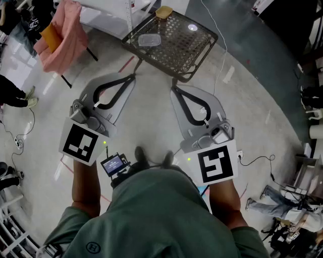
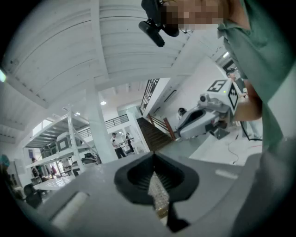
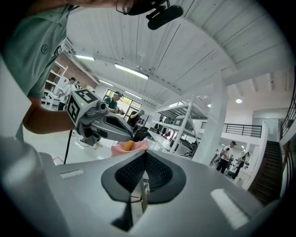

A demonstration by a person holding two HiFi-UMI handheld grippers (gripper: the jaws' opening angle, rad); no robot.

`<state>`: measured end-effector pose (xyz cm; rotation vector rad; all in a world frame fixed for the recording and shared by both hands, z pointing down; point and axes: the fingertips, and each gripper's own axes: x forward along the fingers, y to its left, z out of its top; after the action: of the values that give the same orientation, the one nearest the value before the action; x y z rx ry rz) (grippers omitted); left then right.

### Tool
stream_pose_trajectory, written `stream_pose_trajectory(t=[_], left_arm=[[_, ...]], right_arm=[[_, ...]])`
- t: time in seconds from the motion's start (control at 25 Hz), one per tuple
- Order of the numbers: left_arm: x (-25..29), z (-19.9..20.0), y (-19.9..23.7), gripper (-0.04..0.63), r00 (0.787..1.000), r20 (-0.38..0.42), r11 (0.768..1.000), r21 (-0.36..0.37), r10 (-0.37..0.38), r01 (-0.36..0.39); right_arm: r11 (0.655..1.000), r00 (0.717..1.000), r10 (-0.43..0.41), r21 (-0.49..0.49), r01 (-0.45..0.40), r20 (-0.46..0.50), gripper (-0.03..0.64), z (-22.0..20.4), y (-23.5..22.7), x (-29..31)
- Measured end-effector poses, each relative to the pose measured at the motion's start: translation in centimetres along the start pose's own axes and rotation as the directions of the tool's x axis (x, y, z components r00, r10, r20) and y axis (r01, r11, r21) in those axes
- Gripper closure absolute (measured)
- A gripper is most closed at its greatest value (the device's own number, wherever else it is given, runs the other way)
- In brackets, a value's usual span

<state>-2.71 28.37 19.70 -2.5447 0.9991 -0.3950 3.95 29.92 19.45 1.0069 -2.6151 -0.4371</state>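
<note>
I hold both grippers in the air above a grey floor, pointing forward at a small dark mesh table (image 1: 187, 51). The left gripper (image 1: 133, 76) is shut with nothing in it, its tips just short of the table's near left corner. My right gripper (image 1: 174, 88) is also shut and empty, close to the table's near edge. On the table lie a clear plastic container (image 1: 149, 40), a small tan bowl (image 1: 163, 12) and a round shiny object (image 1: 193, 27). The left gripper view (image 2: 154, 157) shows closed jaws and the right gripper (image 2: 203, 118) alongside. In the right gripper view (image 3: 144, 155) the jaws meet too.
A pink cloth (image 1: 64, 35) with an orange item (image 1: 50, 36) hangs over a chair at the upper left. A white shelf unit (image 1: 113, 15) stands behind the table. Cables trail on the floor (image 1: 257, 160). People stand at the left and lower right edges.
</note>
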Motion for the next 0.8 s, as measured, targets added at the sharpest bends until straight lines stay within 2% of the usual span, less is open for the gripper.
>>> stream_pose_trajectory(t=[0.56,0.8], left_arm=[[0.1,-1.2,1.0,0.592,1.000,0.000,1.000,-0.012,-0.007,0.007],[-1.8,-4.1,4.3,0.592,1.000,0.011,0.999,-0.029,-0.014,0.014]], right_arm=[[1.000,1.000,-0.010,0.009,0.010,-0.014,0.611,-0.3,0.0,1.3],[0.999,1.000,-0.026,0.042,0.027,-0.011,0.611,0.4,1.5,5.5]])
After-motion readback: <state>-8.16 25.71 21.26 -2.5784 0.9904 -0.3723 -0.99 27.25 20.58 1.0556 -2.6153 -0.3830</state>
